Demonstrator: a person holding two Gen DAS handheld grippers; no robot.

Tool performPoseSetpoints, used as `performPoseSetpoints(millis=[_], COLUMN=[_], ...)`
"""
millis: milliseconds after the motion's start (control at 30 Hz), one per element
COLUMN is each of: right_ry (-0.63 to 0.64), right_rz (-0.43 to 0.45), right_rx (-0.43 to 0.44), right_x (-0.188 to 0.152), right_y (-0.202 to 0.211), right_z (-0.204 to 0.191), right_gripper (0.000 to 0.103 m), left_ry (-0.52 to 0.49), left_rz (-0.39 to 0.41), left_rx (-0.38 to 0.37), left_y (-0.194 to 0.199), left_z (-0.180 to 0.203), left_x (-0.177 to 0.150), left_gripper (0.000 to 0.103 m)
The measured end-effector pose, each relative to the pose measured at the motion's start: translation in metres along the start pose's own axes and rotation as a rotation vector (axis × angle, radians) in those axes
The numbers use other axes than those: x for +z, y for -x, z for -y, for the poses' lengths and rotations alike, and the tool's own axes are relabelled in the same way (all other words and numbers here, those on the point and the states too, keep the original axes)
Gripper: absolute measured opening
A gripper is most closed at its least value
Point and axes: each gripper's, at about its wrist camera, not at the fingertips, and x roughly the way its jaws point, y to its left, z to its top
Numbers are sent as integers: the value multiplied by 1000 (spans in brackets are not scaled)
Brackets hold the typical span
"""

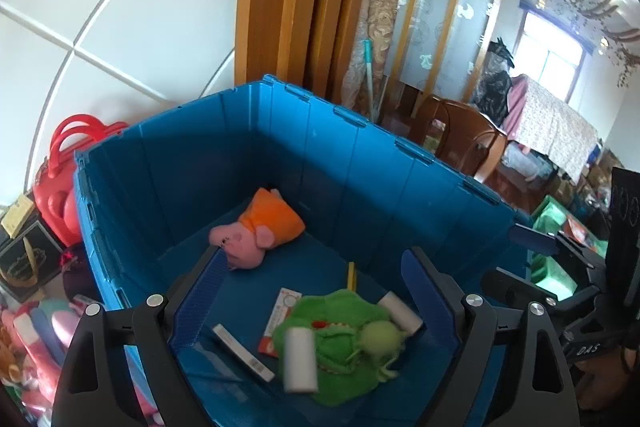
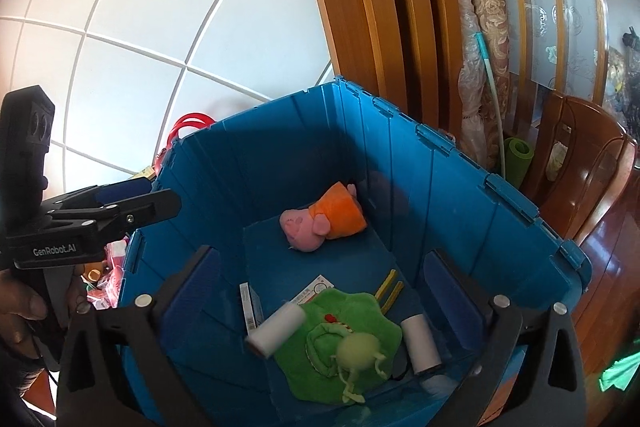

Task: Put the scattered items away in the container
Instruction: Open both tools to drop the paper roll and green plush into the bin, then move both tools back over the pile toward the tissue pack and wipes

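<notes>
A blue crate (image 1: 360, 167) (image 2: 400, 167) stands open below both grippers. In it lie a pink pig plush in an orange dress (image 1: 256, 231) (image 2: 316, 221), a green plush (image 1: 344, 339) (image 2: 344, 339), a flat white box (image 1: 244, 351) (image 2: 248, 307), a red-and-white packet (image 1: 280, 319), yellow sticks (image 2: 388, 291) and a white roll (image 1: 400, 311) (image 2: 420, 345). A second white roll (image 1: 300, 361) (image 2: 276, 331) shows blurred over the green plush, touching no finger. My left gripper (image 1: 316, 259) and my right gripper (image 2: 322, 259) are both open over the crate, holding nothing.
A red bag (image 1: 68, 179) and a heap of soft toys (image 1: 32, 339) sit left of the crate. A green bin (image 1: 556, 247) and wooden chairs (image 2: 580, 167) stand to its right. Rolled carpets (image 2: 480, 27) and a green mat (image 2: 518, 155) lean behind.
</notes>
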Motion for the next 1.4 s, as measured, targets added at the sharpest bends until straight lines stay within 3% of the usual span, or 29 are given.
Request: performPoseSetpoints(millis=[300, 667, 1067, 1400], right_ry=[2, 57, 228, 355], right_rz=[12, 41, 61, 32], right_rx=[19, 105, 236, 336], right_x=[0, -1, -9, -29], right_y=[4, 10, 12, 10], right_z=[-5, -39, -129, -213], right_gripper=[103, 103, 103, 103], left_ry=[54, 97, 215, 333], left_rz=[15, 33, 78, 70], left_rx=[38, 118, 276, 391], left_y=[15, 56, 129, 181], left_z=[-14, -35, -90, -146], left_x=[-10, -39, -90, -161], left_gripper=[89, 89, 89, 89])
